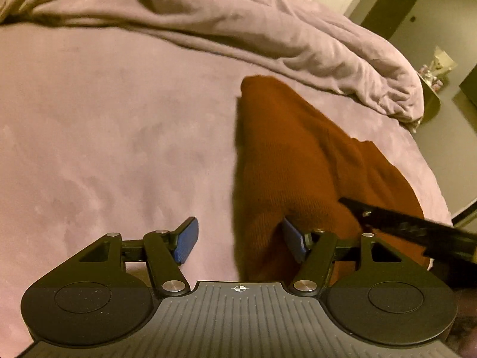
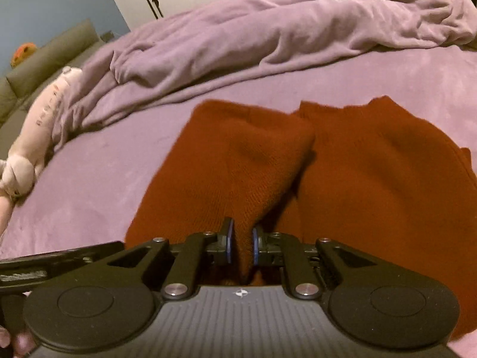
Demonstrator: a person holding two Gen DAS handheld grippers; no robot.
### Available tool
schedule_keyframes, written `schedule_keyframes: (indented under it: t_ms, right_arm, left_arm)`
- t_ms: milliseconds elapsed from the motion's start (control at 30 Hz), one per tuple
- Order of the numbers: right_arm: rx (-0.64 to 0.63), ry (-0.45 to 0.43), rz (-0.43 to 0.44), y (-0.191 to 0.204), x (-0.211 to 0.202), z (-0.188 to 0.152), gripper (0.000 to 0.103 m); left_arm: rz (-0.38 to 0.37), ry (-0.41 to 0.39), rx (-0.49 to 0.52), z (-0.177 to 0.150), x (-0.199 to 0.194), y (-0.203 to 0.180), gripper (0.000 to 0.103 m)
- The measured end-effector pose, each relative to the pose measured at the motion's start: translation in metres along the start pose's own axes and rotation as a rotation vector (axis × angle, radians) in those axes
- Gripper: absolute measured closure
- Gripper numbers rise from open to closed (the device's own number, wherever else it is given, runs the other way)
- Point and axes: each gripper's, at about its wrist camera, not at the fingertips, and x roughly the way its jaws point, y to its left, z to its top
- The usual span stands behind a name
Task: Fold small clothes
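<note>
rust-red knit garment on the lilac bed, long axis toward 12 o'clock. right tongs clenched on a raised fold. left tongs released, cloth edge at 3 o'clock, touching one pad.

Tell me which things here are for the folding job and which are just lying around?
For the job:
- rust-orange knit garment
- right hand-held gripper, pinching a fold of the garment
- left hand-held gripper, open at the garment's edge

Just lying about:
- crumpled lilac blanket
- soft toy at the bed's edge
- grey sofa beyond the bed
</note>
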Motion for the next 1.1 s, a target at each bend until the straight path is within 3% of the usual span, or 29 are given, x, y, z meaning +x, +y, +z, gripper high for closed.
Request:
schedule_keyframes:
  t_ms: [33,100,233,333,533,633,700,800,967,1100]
  right_arm:
    - [0.02,-0.009,0.013,-0.005,-0.005,0.001,0.086]
    - [0.072,-0.028,0.014,-0.019,-0.015,0.005,0.07]
    - [0.179,0.002,0.032,-0.049,-0.013,0.004,0.069]
    - [0.274,0.035,0.133,-0.061,-0.002,0.003,0.068]
    - [0.393,0.062,0.238,-0.062,0.026,0.01,0.059]
    - [0.329,0.059,0.238,-0.047,0.029,0.017,0.062]
    - [0.254,0.077,0.207,-0.033,0.034,0.021,0.074]
    - [0.09,0.044,0.119,-0.012,0.028,0.025,0.085]
    - [-0.253,-0.108,-0.049,0.03,-0.014,0.031,0.086]
    - [-0.309,-0.173,-0.15,0.019,-0.04,0.031,0.086]
  left_arm:
    - [-0.009,-0.003,-0.011,0.0,-0.001,0.002,0.035]
    - [-0.014,-0.003,-0.018,-0.001,-0.001,0.006,0.035]
    - [-0.008,-0.004,-0.008,-0.002,0.001,0.003,0.034]
    - [0.001,-0.006,0.006,-0.001,0.001,0.0,0.034]
    - [-0.001,-0.002,0.004,-0.001,0.001,0.0,0.034]
    - [0.007,-0.007,0.024,-0.003,0.002,-0.002,0.034]
    - [0.016,-0.015,0.021,-0.005,0.001,-0.003,0.034]
    - [0.032,-0.043,0.022,-0.014,-0.01,-0.007,0.034]
    - [0.03,-0.055,0.086,-0.033,-0.026,-0.025,0.029]
    - [0.016,-0.005,0.144,-0.043,-0.018,-0.048,0.025]
